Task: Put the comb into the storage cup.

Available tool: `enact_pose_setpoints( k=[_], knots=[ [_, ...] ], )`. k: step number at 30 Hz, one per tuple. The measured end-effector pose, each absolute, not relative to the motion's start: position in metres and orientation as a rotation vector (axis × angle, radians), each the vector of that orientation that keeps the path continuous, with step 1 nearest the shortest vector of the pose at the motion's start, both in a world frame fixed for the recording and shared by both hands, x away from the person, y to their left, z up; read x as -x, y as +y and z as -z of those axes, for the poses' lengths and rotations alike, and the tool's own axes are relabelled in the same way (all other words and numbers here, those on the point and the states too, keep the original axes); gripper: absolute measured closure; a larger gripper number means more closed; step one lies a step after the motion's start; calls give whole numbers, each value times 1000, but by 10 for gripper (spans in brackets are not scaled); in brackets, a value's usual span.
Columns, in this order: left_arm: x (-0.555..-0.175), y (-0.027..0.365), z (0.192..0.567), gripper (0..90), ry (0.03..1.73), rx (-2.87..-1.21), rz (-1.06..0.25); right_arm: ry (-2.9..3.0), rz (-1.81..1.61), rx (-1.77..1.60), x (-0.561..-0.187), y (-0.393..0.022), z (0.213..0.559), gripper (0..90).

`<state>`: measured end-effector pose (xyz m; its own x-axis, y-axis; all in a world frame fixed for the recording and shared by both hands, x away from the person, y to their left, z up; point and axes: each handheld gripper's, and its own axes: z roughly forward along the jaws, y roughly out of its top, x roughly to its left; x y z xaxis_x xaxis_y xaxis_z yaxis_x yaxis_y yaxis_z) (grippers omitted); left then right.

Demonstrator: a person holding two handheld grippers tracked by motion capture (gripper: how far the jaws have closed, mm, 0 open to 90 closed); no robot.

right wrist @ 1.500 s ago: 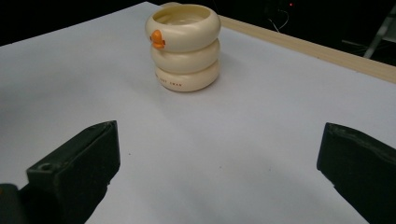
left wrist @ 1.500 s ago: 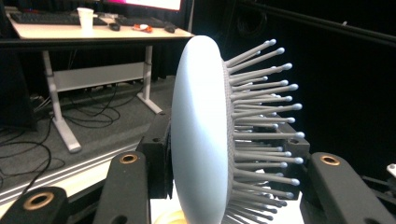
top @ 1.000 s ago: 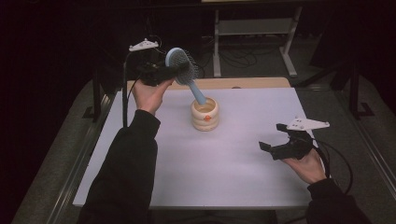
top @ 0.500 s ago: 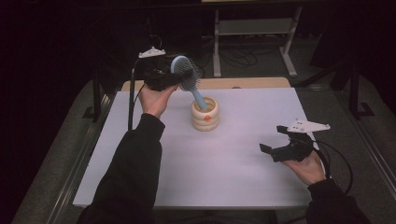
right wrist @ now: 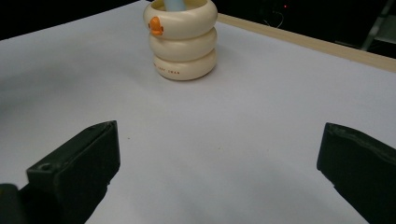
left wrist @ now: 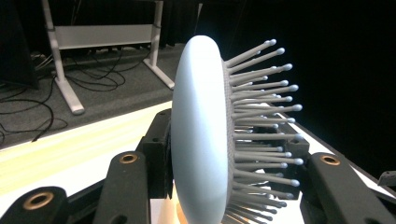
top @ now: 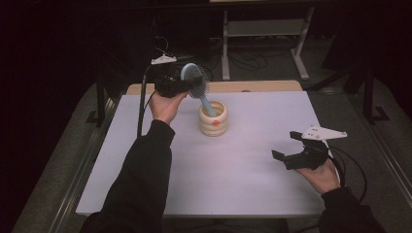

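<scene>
I hold the pale blue hairbrush [top: 195,80] by its head in my left gripper [top: 182,86], jaws clamped on either side of the head, one on the smooth back and one among the bristles, as the left gripper view shows. The brush handle slants down into the mouth of the cream ringed holder [top: 213,119], which stands upright near the far middle of the white worktop [top: 243,184]; an orange mark sits on the holder's upper ring in the right gripper view. My right gripper [top: 292,151] hangs above the near right part of the worktop, well apart from the holder, jaws spread wide with nothing between them.

As I read it, the step in hand is seating the brush in the holder: the handle tip is inside the rim, but the head sits well above it and tilts away to the left. The next move calls for lowering the brush straight until the handle bottoms out, then easing the jaws apart without tipping the light holder. The free gripper could steady its side if it rocks.
</scene>
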<state>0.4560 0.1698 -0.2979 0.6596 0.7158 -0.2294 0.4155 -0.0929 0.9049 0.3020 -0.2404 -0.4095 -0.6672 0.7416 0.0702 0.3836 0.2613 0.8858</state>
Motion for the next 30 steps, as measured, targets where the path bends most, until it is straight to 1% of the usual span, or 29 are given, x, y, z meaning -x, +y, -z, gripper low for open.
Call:
enact_pose_setpoints(
  k=[30],
  knots=[
    [-464, 149, 332, 514, 949, -1785, -322, 2099, -1433, -1067, -295, -253, 415, 0]
  ],
)
